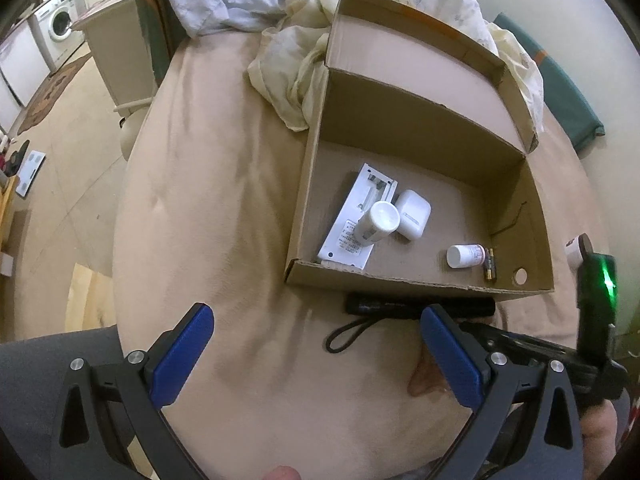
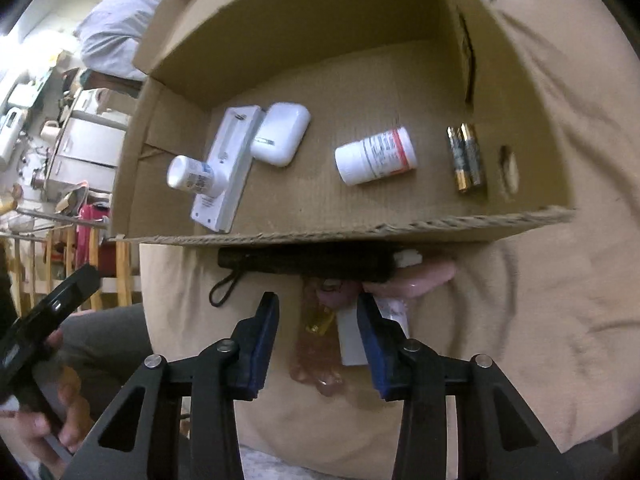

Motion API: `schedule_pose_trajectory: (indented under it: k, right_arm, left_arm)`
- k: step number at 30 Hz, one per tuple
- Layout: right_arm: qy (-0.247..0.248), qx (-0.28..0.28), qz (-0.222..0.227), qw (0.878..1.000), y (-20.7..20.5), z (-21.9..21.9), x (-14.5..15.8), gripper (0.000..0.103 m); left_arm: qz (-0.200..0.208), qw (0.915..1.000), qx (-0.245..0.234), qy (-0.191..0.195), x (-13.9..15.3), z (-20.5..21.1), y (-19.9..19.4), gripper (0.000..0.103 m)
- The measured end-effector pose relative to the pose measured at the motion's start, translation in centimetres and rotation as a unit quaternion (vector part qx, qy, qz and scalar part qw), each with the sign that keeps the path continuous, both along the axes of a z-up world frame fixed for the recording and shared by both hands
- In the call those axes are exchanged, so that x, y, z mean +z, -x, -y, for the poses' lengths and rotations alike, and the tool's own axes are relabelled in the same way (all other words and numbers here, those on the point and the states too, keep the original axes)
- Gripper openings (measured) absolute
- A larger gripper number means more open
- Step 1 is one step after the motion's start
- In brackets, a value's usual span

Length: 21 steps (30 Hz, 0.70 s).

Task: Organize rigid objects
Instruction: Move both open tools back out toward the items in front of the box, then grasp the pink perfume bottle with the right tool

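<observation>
An open cardboard box sits on the beige bed. Inside lie a white flat device, a white bottle on it, a white earbud case, a pill bottle and two batteries. A black flashlight lies against the box's front wall. My left gripper is open and empty above the bed. My right gripper is open over a clear pinkish bottle and a white card.
Crumpled bedding lies behind the box. A pink object lies by the flashlight's right end. The bed's left edge drops to a floor with a washing machine and a white cabinet. The other gripper shows at the left of the right wrist view.
</observation>
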State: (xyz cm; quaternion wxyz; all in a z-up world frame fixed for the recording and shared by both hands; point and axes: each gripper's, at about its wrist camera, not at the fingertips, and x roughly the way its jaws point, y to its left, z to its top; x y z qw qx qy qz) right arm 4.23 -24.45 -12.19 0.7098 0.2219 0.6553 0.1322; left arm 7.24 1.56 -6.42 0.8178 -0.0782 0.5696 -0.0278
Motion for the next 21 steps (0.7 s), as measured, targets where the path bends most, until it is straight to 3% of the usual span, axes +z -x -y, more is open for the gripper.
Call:
schedule_pose_trajectory:
  k: [5,14,21]
  right_arm:
    - [-0.004,-0.02,-0.015,1.0,-0.8,-0.4,-0.7,0.044]
    - [0.044,0.007,0.004,0.999,-0.9,-2.2,-0.5,0.044]
    - [0.095,0.052,0.031,0.994,-0.2,-3.7,0.1,0.027]
  left_arm:
    - [-0.003,1.0,-0.003,-0.001,-0.2,0.2,0.0,0.103]
    - [-0.005,0.9999,-0.008,-0.013,-0.6,1.0,0.0,0.103]
    - [-0.006,0.9996,-0.008,-0.027,-1.2,1.1,0.0,0.103]
